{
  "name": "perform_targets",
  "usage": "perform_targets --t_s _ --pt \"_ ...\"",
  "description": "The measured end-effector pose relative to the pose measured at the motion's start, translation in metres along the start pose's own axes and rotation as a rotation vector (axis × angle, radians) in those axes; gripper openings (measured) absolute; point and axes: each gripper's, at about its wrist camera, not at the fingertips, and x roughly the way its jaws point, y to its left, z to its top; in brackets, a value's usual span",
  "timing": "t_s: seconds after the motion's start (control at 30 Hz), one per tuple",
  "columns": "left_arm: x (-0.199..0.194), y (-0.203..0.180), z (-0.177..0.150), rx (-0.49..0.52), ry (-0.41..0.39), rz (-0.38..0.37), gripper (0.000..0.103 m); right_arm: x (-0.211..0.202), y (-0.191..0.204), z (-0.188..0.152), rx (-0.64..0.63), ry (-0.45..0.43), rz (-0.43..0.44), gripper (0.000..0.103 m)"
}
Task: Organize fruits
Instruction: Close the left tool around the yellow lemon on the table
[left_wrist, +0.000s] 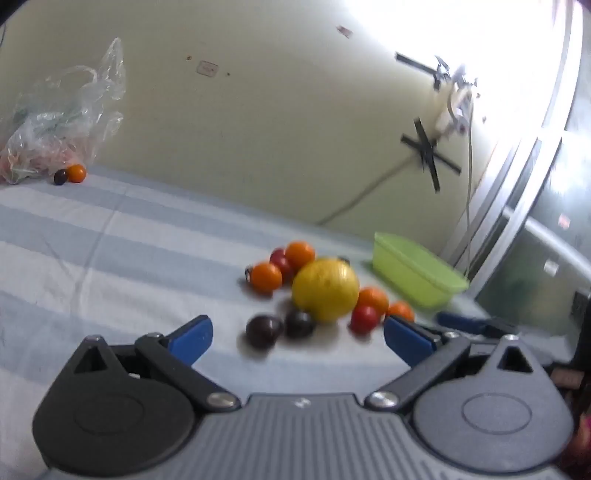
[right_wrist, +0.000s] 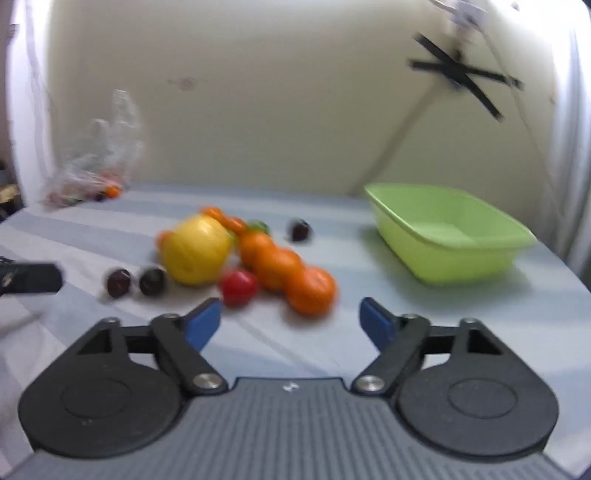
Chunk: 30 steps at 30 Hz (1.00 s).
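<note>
A pile of fruit lies on the striped cloth: a big yellow fruit (left_wrist: 325, 288) (right_wrist: 195, 254), several small oranges (left_wrist: 265, 277) (right_wrist: 310, 291), small red fruits (left_wrist: 364, 318) (right_wrist: 238, 286) and dark plums (left_wrist: 263, 330) (right_wrist: 118, 282). An empty green tub (left_wrist: 415, 271) (right_wrist: 448, 230) stands to the right of the pile. My left gripper (left_wrist: 297, 338) is open and empty, just short of the plums. My right gripper (right_wrist: 291, 323) is open and empty, just short of the nearest orange. The right gripper's blue finger (left_wrist: 465, 322) shows in the left wrist view.
A clear plastic bag (left_wrist: 55, 125) (right_wrist: 92, 166) with more produce lies at the far left by the wall, with an orange (left_wrist: 76, 172) and a plum (left_wrist: 60, 177) beside it. One plum (right_wrist: 300, 229) sits apart behind the pile. The wall runs along the far edge.
</note>
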Motion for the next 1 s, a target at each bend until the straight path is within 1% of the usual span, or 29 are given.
perform_targets --t_s 0.03,0.1,0.13,0.2,0.27,0.33,0.37,0.47,0.5,0.53,0.6,0.63,0.67,0.73,0.77,0.8,0.83,0.9,1.0 --pt "0.001 0.004 0.004 -0.020 -0.005 -0.008 0.101 0.004 0.001 0.005 -0.003 0.005 0.033 0.066" --pt "0.006 0.010 0.014 -0.055 -0.004 -0.022 0.098 0.015 0.004 0.015 0.010 0.027 0.102 0.057" --pt "0.011 0.012 0.020 -0.063 -0.003 -0.032 0.097 0.021 0.005 0.017 0.016 0.039 0.128 0.055" --pt "0.021 0.011 0.032 -0.059 0.001 -0.047 0.094 0.032 0.009 0.022 0.015 0.061 0.161 0.047" --pt "0.033 0.008 0.043 -0.042 0.017 -0.064 0.093 0.042 0.013 0.025 -0.010 0.076 0.181 0.046" --pt "0.044 -0.004 0.052 -0.021 0.030 -0.091 0.093 0.050 0.020 0.025 -0.065 0.090 0.183 0.046" --pt "0.053 -0.009 0.055 -0.004 0.045 -0.088 0.093 0.051 0.023 0.024 -0.082 0.089 0.190 0.046" --pt "0.078 -0.017 0.059 0.032 0.117 -0.085 0.093 0.055 0.029 0.028 -0.117 0.086 0.224 0.046" --pt "0.084 -0.017 0.058 0.024 0.144 -0.091 0.093 0.055 0.033 0.031 -0.134 0.076 0.243 0.049" --pt "0.087 -0.018 0.058 0.029 0.150 -0.085 0.093 0.055 0.037 0.034 -0.152 0.060 0.249 0.049" --pt "0.087 -0.017 0.055 0.045 0.125 -0.070 0.093 0.053 0.047 0.036 -0.204 0.025 0.281 0.054" --pt "0.087 -0.016 0.055 0.046 0.111 -0.062 0.093 0.053 0.051 0.036 -0.220 0.009 0.295 0.055" --pt "0.087 -0.013 0.054 0.036 0.107 -0.054 0.092 0.053 0.053 0.037 -0.229 -0.003 0.304 0.058" --pt "0.090 -0.010 0.055 0.034 0.113 -0.036 0.080 0.058 0.054 0.035 -0.244 -0.015 0.310 0.064" --pt "0.094 -0.006 0.056 0.020 0.153 -0.022 0.062 0.060 0.053 0.034 -0.245 -0.017 0.309 0.070" --pt "0.098 -0.003 0.054 0.012 0.174 -0.018 0.054 0.064 0.052 0.033 -0.237 -0.015 0.308 0.073" --pt "0.099 0.001 0.056 -0.014 0.185 -0.029 0.054 0.066 0.049 0.032 -0.226 -0.018 0.308 0.073" --pt "0.100 0.001 0.058 -0.014 0.170 -0.035 0.054 0.071 0.040 0.033 -0.190 -0.008 0.310 0.073" --pt "0.100 -0.003 0.057 0.002 0.165 -0.027 0.054 0.087 0.028 0.033 -0.108 0.063 0.308 0.072"
